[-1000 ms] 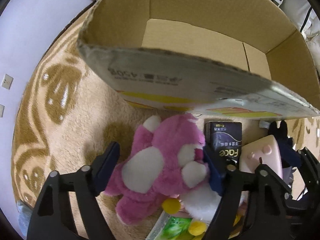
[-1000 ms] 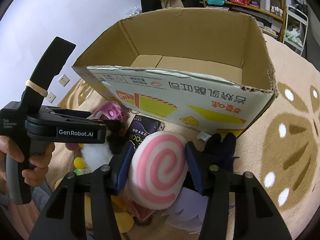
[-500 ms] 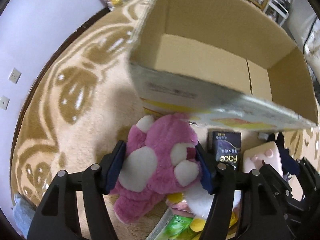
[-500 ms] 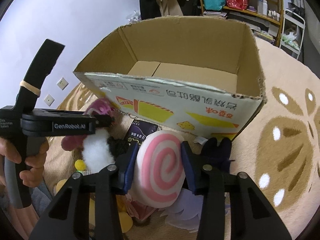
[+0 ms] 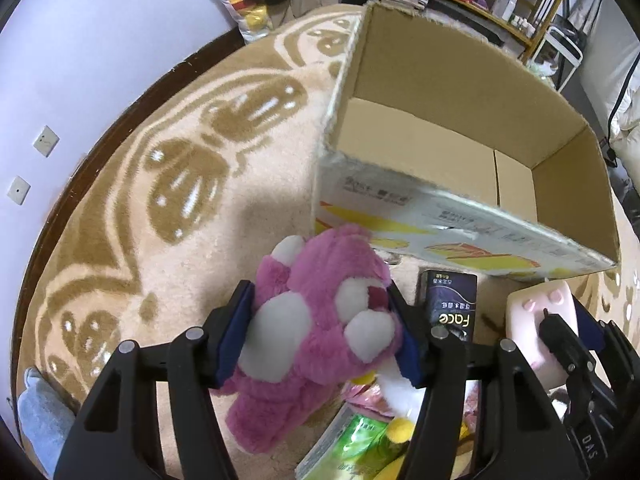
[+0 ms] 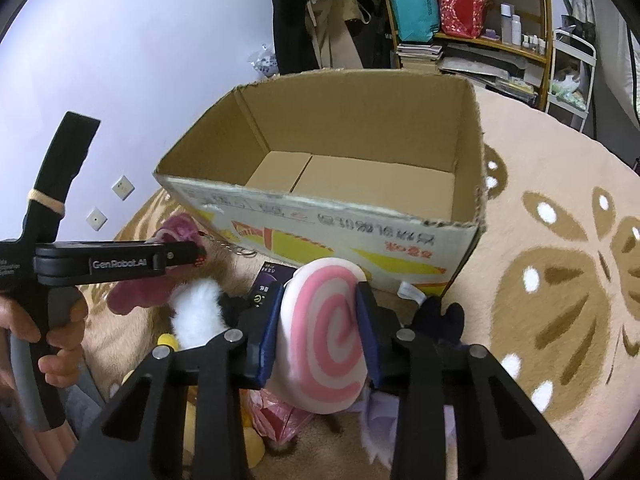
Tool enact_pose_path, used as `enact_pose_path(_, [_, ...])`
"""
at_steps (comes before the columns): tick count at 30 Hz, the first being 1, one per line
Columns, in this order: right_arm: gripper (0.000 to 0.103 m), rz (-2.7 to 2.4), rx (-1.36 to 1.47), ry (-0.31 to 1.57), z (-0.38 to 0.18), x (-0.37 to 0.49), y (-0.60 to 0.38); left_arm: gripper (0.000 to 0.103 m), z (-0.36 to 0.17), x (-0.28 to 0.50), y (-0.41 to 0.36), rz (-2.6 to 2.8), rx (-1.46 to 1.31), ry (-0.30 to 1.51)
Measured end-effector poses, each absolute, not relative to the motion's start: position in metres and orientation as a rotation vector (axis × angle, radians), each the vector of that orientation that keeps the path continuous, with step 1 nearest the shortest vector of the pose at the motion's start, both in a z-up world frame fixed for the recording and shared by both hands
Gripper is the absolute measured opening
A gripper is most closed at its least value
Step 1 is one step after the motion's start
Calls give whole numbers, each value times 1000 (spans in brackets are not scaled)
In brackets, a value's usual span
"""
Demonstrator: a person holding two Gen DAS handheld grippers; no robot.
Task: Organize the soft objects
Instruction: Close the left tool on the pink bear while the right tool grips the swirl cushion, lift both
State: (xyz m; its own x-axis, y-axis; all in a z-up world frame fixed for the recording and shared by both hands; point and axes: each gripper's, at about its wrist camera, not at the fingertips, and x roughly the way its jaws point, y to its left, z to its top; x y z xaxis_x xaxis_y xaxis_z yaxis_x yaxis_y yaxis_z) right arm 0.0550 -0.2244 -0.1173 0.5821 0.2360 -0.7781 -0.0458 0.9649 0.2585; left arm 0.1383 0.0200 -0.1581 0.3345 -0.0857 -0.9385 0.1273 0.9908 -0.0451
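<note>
before the cardboard box (image 6: 320,216), left tool (image 5: 320,334) grips pink bear (image 5: 316,332), right tool (image 6: 318,330) grips swirl cushion (image 6: 324,336).

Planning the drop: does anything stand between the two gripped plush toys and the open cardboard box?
Only the cardboard box's printed near wall, which rises between both toys and its bare inside. The pink plush bear and the pink-swirl white cushion must clear that rim; nothing else visible blocks them.

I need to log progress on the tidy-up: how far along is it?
Nothing looks packed yet: the open cardboard box shows only bare floor. In hand: the left gripper has just closed on the pink plush bear, the right gripper on the pink-and-white swirl cushion. Other toys remain on the rug.
</note>
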Motion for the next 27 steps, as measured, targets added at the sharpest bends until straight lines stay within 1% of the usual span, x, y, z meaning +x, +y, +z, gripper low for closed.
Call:
enact_pose_path(7, [36,162,220,873,-100,43,-222,60,-125,121,6,-122,4,1176])
enact_pose_path(12, [36,164,230,813,-85,36,-222,60,-101,110,-1,-104,36,1091])
enact_pose_path(19, [36,172,236,731,-64,27,-217,60,-62,97,4,-121,10,962])
enact_pose_path(27, [36,161,258,641,-41,24,-224,60,-25,97,0,-168,12,840])
